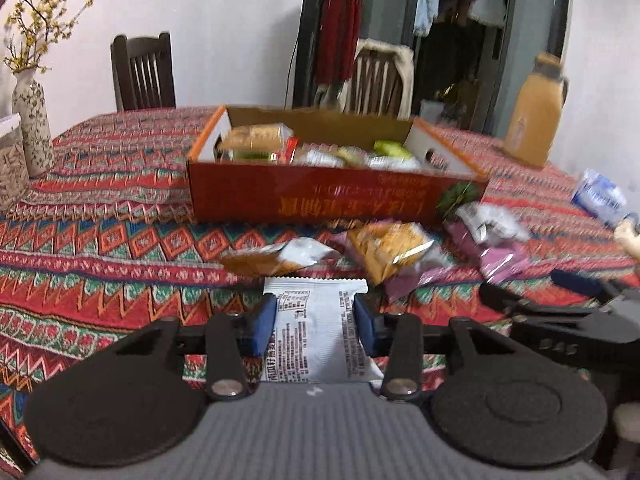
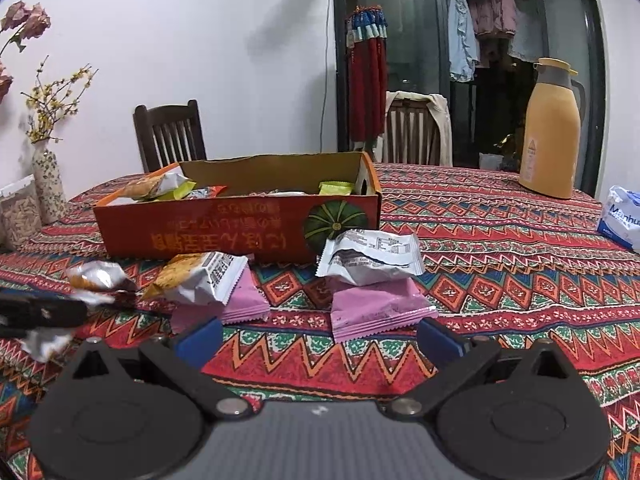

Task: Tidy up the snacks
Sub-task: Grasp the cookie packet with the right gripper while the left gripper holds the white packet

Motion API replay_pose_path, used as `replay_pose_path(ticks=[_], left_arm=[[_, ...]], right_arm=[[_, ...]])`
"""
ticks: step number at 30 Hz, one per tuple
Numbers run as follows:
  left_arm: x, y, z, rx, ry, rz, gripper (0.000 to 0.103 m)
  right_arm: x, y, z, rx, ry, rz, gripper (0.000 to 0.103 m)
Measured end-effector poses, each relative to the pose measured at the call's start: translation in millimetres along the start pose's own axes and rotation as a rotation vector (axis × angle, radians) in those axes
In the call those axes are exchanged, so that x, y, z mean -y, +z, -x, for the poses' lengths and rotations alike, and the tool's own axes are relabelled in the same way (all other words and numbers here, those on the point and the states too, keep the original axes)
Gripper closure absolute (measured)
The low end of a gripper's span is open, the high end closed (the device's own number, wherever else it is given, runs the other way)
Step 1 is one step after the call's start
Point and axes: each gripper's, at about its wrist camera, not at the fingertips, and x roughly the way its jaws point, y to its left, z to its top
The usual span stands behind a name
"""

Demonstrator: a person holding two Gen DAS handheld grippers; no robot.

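My left gripper (image 1: 315,312) is shut on a white snack packet (image 1: 316,344), held a little above the patterned tablecloth (image 1: 100,240). Beyond it stands an open red cardboard box (image 1: 320,196) with several snacks inside. Loose packets lie in front of the box: an orange one (image 1: 384,246), a silver one (image 1: 488,220) and a pink one (image 1: 500,256). My right gripper (image 2: 319,338) hangs open over the cloth, nothing between its fingers. Just ahead of it lie two pink packets (image 2: 376,308), one under a white packet (image 2: 370,260). The box (image 2: 224,232) is behind them.
A yellow thermos jug (image 2: 554,132) and a tissue pack (image 2: 622,216) stand at the right of the table. A flower vase (image 2: 48,184) and a jar (image 2: 18,216) are at the left. Two wooden chairs (image 2: 172,136) stand behind the table.
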Motion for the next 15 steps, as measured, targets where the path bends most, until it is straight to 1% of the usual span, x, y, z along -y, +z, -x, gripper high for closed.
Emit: replay_pose_path(ticks=[2,5,8,10,15], left_arm=[[-2.3,3.9,11.3,0.042,-0.019,0.004,0.060],[-6.8,8.9,18.5,0.074,-0.023,0.012,0.060],[-15.2,12.6,18.2,0.085,-0.013,0.029,0.060],[-22.3,14.4,16.3,0.087,-0.002,0.043,0.060],[-40.2,18.8,12.8,0.097,0.015,0.067,0.060]], right_arm=[[-2.1,1.3,1.3,0.010,0.011,-0.011,0.000],[-10.8,4.1,3.5,0.034,0.031,-0.006,0.000],[-23.0,8.2,4.4,0.055,0.056,0.012,0.000],[-33.2,12.1,2.0,0.049,0.077,0.034,0.000],[-57.7,21.7,-9.4,0.029,0.091,0.077,0.000]])
